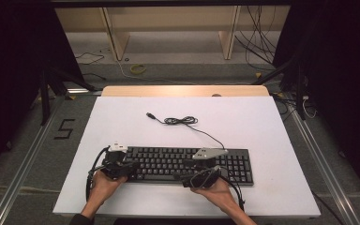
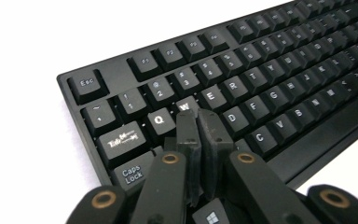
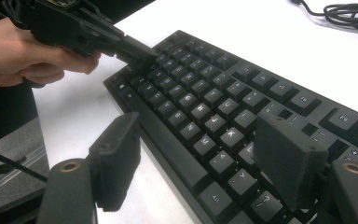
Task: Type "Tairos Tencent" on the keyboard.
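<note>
Left gripper (image 2: 199, 116): jaws nearly together, a thin slit between them, nothing in it; the tips are down on the keyboard's letter keys just below W, between Q and E. In the high view the left gripper (image 1: 130, 167) sits at the keyboard's 9 o'clock end; in the right gripper view the left gripper (image 3: 142, 55) points in from 10 o'clock onto the far keys.
Left hand (image 1: 104, 183): wrapped round the gripper body at the table's 7 o'clock; fingers (image 3: 42, 70) curled under it.
Right gripper (image 3: 200, 158): jaws wide apart, holding nothing; they straddle the near edge of the keyboard by the space bar, one pad off the front edge over the table, the other over the keys right of K. Whether the pads touch the keys cannot be told. In the high view the right gripper (image 1: 198, 178) lies at the keyboard's 6 o'clock edge.
Right hand (image 1: 218, 190): behind the gripper, at the table's 5 o'clock.
Keyboard (image 1: 234, 164): black, full-size, flat on the table, in the near half, long side across.
Cable (image 1: 180, 121): black, runs from the keyboard's back edge toward 11 o'clock, bunched in a loose coil, plug end lying free.
Table (image 1: 122, 117): white top, wooden strip along the 12 o'clock edge.
</note>
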Tool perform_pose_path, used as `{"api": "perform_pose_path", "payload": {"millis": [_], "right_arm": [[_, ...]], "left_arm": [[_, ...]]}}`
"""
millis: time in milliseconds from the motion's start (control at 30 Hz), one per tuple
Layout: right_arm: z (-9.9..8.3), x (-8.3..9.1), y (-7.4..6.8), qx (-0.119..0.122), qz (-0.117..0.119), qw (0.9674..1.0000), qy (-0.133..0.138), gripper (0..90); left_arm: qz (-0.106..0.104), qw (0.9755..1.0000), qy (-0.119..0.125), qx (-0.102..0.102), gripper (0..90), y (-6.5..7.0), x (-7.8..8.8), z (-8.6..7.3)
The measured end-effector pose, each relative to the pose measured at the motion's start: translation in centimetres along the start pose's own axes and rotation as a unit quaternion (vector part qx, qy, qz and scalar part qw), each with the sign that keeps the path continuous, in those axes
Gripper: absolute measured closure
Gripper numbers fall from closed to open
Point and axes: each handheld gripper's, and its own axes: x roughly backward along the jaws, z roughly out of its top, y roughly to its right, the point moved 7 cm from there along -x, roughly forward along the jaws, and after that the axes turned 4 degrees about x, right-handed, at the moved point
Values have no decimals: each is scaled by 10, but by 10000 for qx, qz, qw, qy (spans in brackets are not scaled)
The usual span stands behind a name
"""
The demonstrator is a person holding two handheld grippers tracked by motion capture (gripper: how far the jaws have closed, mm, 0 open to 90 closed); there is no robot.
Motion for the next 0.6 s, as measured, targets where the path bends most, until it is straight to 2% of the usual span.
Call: {"api": "perform_pose_path", "payload": {"millis": [233, 267, 300, 333, 600], "right_arm": [[0, 0, 0, -13, -3, 10000, -5, 329], [0, 0, 0, -13, -3, 10000, -5, 329], [0, 0, 0, -13, -3, 10000, -5, 329], [3, -5, 3, -3, -62, 10000, -38, 329], [3, -5, 3, -3, -62, 10000, -38, 348]], "left_arm": [[0, 10000, 0, 0, 838, 0, 0, 0], [-320, 9989, 318, 98, 838, 10, 11, 3], [-320, 9989, 318, 98, 529, 10, 11, 3], [-320, 9989, 318, 98, 529, 10, 11, 3], [-343, 9988, 341, 109, 513, 11, 12, 2]]}}
